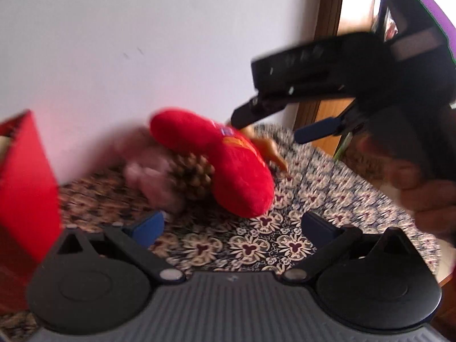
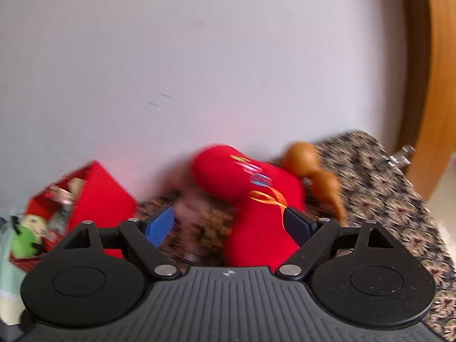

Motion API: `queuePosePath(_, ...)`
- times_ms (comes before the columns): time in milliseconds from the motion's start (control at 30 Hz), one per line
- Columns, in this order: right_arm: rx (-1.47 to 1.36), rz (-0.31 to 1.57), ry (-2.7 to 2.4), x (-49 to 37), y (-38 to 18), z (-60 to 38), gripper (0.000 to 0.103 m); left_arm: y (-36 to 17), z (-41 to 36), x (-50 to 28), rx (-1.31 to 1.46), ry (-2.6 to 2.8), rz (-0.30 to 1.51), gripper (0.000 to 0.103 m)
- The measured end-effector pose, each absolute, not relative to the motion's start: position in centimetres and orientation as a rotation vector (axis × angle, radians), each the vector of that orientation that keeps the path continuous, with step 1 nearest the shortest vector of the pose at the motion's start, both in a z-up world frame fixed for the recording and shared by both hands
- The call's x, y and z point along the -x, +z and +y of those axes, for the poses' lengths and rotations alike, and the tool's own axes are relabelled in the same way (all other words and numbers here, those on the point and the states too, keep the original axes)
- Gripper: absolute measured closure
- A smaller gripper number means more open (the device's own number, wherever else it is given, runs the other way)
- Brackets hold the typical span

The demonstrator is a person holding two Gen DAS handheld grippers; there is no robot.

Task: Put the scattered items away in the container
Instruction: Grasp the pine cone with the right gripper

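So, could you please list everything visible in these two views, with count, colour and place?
plush toy: one, red, curved, mid-table by wall
pine cone: one, brown, against the plush toy
pink item: one, blurred, left of the pine cone
gourd: one, tan, behind the plush toy
box: one, red, left, holding items
green toy: one, in the box
tablecloth: one, floral
left gripper: open
right gripper: open, around the plush toy

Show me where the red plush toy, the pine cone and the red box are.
red plush toy (image 1: 228, 171), left wrist view, middle of body
pine cone (image 1: 196, 176), left wrist view, scaly side
red box (image 2: 105, 196), right wrist view, front wall
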State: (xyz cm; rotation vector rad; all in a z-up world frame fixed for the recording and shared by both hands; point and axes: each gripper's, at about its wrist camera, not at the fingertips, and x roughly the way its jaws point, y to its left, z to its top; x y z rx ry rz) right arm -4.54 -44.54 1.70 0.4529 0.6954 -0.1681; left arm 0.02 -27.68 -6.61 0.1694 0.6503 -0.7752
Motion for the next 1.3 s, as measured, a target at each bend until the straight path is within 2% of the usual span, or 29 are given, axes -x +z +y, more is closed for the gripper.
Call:
queuePosePath(233, -0.499, 0.761, -0.131, 4.2, -0.7, -46.8, 0.017, -6.9, -31.1, -0.3, -0.203, -0.783, 0.646, 0.0)
queuePosePath(433, -0.465, 0.728, 0.044, 3.7, 0.1, -45.5, 0.018, -6.1, -28.3, -0.7, -0.169, -0.714, 0.595, 0.0)
queuePosePath(633, -0.467, 0.765, 0.195, 0.4, -0.5, -43.1, 0.029, -5.7, -27.1, -3.3, -0.089, -0.721, 0.554, 0.001)
queuePosePath(667, -0.461, 0.78, 0.177, -0.3, -0.9, -42.9, 0.029, -5.8, -27.6, -3.6, -0.12, -0.721, 0.537, 0.004)
queuePosePath(733, -0.454, 0.812, 0.144, -1.5, -1.8, -42.7, 0.029, -6.3, -28.5, -4.1, -0.176, -0.711, 0.521, 0.016)
queuePosePath(767, -0.464, 0.833, 0.148, -2.0, -2.4, -42.8, 0.029, -6.5, -28.7, -4.5, -0.187, -0.723, 0.533, 0.033)
queuePosePath(833, -0.507, 0.863, 0.168, -2.6, -3.3, -43.1, 0.035, -6.8, -28.6, -5.1, -0.174, -0.729, 0.537, 0.038)
queuePosePath(900, -0.519, 0.878, 0.167, -2.8, -3.6, -43.2, 0.039, -6.8, -28.2, -5.5, -0.159, -0.721, 0.533, 0.049)
queuePosePath(1000, -0.512, 0.89, 0.136, -2.8, -3.8, -43.4, 0.055, -6.9, -27.8, -5.8, -0.138, -0.692, 0.53, 0.062)
queuePosePath(1033, -0.517, 0.892, 0.127, -2.8, -3.9, -43.6, 0.061, -6.8, -27.5, -5.9, -0.126, -0.69, 0.533, 0.062)
queuePosePath(1100, -0.545, 0.89, 0.12, -2.6, -4.1, -44.0, 0.066, -6.6, -27.3, -6.1, -0.1, -0.687, 0.543, 0.068)
queuePosePath(1233, -0.545, 0.884, 0.112, -1.9, -4.0, -44.0, 0.066, -6.9, -27.4, -5.9, -0.104, -0.678, 0.549, 0.068)
queuePosePath(1267, -0.539, 0.885, 0.109, -1.8, -4.0, -43.9, 0.064, -7.1, -27.3, -6.0, -0.11, -0.678, 0.55, 0.066)
queuePosePath(1300, -0.538, 0.888, 0.107, -1.7, -4.0, -43.7, 0.064, -7.3, -27.3, -6.0, -0.115, -0.674, 0.55, 0.055)
